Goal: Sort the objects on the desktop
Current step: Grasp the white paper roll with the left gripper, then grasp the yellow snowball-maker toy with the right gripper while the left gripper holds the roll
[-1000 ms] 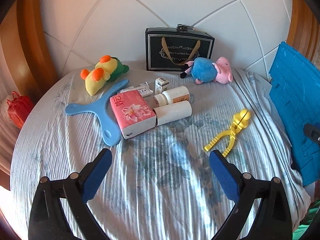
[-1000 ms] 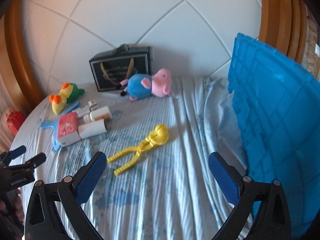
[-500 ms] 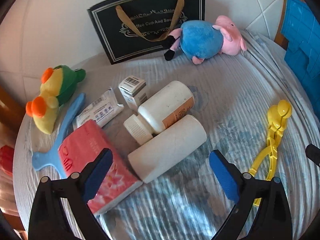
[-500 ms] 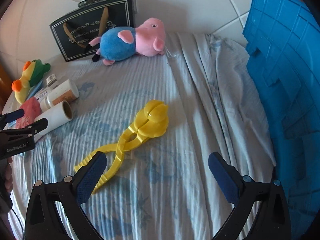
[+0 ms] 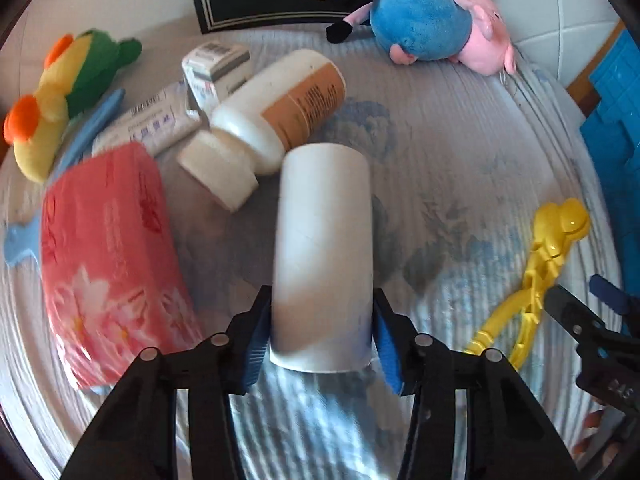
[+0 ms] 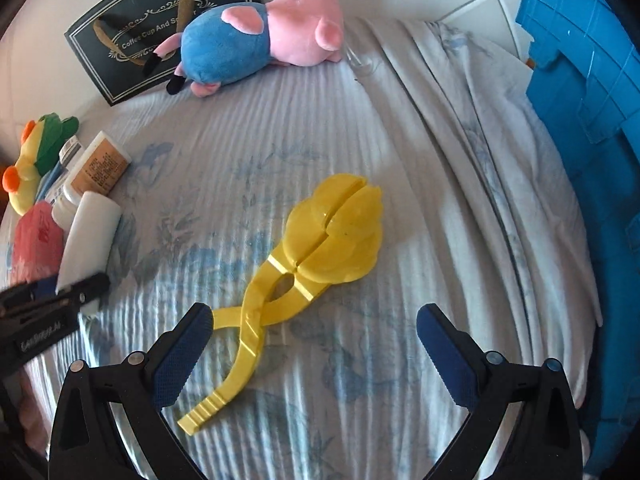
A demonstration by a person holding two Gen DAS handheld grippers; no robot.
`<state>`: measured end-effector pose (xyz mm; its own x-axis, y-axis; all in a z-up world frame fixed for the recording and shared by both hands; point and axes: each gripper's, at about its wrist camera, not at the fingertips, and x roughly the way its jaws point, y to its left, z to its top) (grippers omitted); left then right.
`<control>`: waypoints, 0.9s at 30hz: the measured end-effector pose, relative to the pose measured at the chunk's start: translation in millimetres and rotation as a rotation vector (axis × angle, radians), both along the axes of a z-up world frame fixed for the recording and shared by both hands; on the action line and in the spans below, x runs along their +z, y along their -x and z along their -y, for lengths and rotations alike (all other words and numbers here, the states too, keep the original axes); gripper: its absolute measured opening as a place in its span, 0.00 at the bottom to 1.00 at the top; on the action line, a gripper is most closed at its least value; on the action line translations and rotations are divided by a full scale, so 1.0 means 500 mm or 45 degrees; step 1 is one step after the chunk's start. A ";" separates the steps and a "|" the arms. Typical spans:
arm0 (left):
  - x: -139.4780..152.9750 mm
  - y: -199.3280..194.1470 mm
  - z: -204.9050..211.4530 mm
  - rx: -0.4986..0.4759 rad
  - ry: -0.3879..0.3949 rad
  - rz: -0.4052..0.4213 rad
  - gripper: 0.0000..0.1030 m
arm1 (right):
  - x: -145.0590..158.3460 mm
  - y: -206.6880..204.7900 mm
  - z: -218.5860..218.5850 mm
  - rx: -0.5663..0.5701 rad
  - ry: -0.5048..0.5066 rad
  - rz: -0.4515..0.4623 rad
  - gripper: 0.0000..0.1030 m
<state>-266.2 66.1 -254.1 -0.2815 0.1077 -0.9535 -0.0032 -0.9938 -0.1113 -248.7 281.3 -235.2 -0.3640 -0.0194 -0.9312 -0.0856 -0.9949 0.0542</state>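
Clamping the left gripper [image 5: 322, 342], jaws just closed in, across the near end of the white tube [image 5: 324, 248] lying mid-cloth right of the pink tissue pack [image 5: 108, 264]; I reckon it's light, hollow, crushable; right gripper [image 6: 312, 344] gapes empty over the yellow tongs [image 6: 304, 256].

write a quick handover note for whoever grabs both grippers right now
Left gripper: has just been closing; fingers now clamp the near end of the white roll, which lies on the cloth.
Right gripper: open, empty, over the handles of the yellow tongs.
Tissue pack, bottle, small box, tube and both plush toys sit unsorted on the cloth.
Blue crate stands at the right.
Done: nothing sorted yet.
Left: everything.
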 end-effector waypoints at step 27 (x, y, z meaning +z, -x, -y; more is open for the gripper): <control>-0.001 -0.066 -0.066 -0.030 0.066 -0.150 0.44 | -0.024 0.024 0.061 0.116 -0.058 0.010 0.37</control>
